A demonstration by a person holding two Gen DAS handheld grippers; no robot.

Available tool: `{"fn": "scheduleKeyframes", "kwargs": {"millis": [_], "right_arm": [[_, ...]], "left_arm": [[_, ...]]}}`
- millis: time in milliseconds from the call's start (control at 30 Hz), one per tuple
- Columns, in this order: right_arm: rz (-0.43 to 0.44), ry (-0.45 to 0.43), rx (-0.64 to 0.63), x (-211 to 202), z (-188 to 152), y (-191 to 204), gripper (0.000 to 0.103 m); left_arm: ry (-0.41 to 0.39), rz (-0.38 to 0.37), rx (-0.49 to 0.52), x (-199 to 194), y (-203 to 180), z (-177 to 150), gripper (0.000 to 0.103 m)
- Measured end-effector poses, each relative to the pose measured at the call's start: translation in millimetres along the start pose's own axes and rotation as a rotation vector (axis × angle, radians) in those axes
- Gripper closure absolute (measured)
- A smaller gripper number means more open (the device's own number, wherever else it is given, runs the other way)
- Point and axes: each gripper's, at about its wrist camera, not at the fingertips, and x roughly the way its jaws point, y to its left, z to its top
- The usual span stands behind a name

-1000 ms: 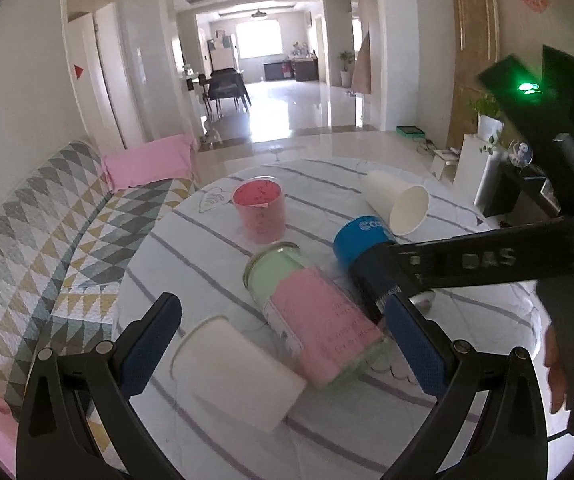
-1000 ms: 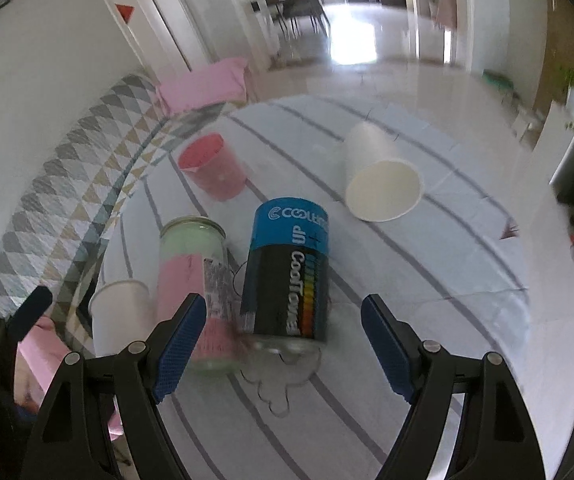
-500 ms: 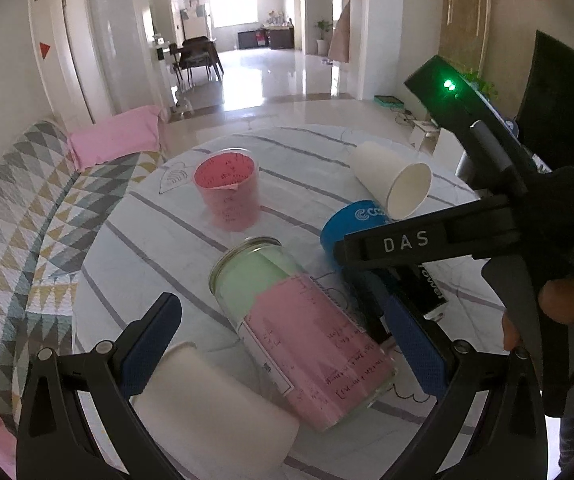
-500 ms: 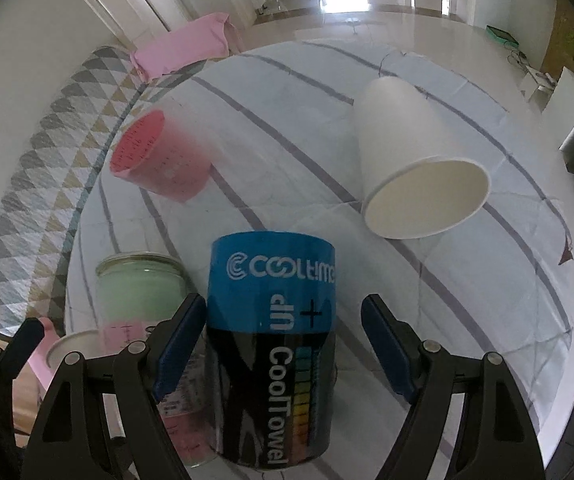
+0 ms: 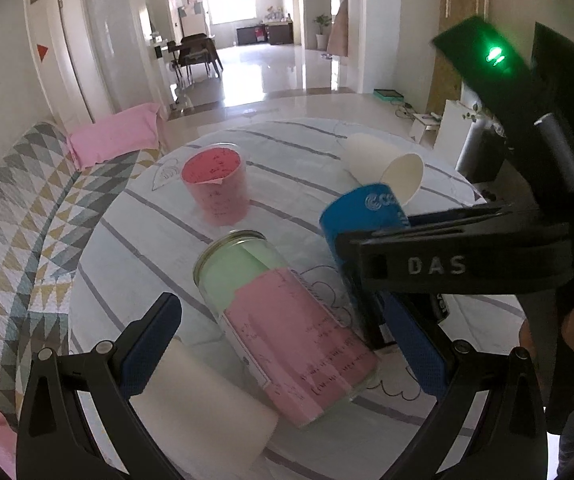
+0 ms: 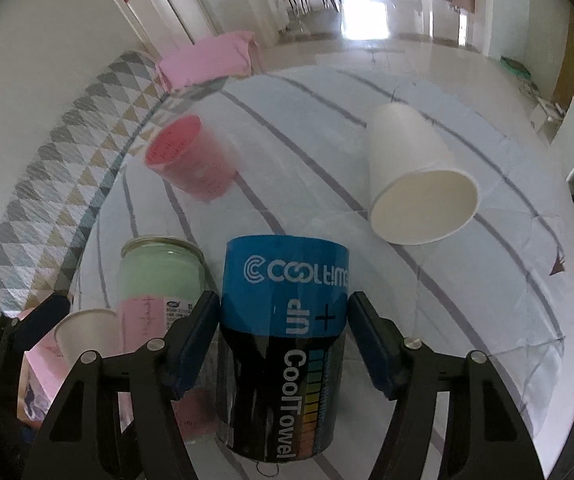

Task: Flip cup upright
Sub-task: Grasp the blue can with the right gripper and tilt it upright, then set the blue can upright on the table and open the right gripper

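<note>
A blue-and-black "CoolTowel" cup stands on the round striped table with its print upside down. My right gripper has its blue pads against both sides of the cup. The cup also shows in the left wrist view, with the right gripper around it. My left gripper is open, with a pink-and-green glass jar lying on its side between its fingers. A white paper cup lies on its side further back.
A pink measuring cup stands upright at the back left. Another white paper cup lies on its side by my left finger. A patterned sofa runs along the table's left edge.
My right gripper has moved forward and closed onto the blue cup. My left gripper has stayed open around the jar.
</note>
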Motion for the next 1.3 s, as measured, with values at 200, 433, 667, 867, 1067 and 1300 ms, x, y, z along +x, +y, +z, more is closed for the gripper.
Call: {"fn": "scheduleKeyframes", "kwargs": {"millis": [200,433,667,867,1067,1300], "right_arm": [[0.002,-0.152,-0.038,-30,-19,2,0.036],[-0.029,-0.289,-0.106,-45,-46,10,0.036],[-0.036,-0.354,-0.120,-55,-67,11,0.036],[-0.049,-0.376,-0.133,-58,-80,18,0.036],[-0.073,-0.391,-0.151,-68,-88,30,0.022],[-0.114,-0.380,-0.157,-88,-96,37,0.021]], "left_arm": [[-0.013,-0.001,0.001,-9,-1,-4,0.000],[-0.002,0.005,0.001,-18,-2,-15,0.000],[0.010,0.011,0.010,-27,-6,-28,0.000],[0.015,0.019,0.032,-33,-9,-37,0.000],[0.005,0.022,0.026,-43,-3,-43,0.000],[-0.030,0.013,0.016,-62,-1,-48,0.000]]}}
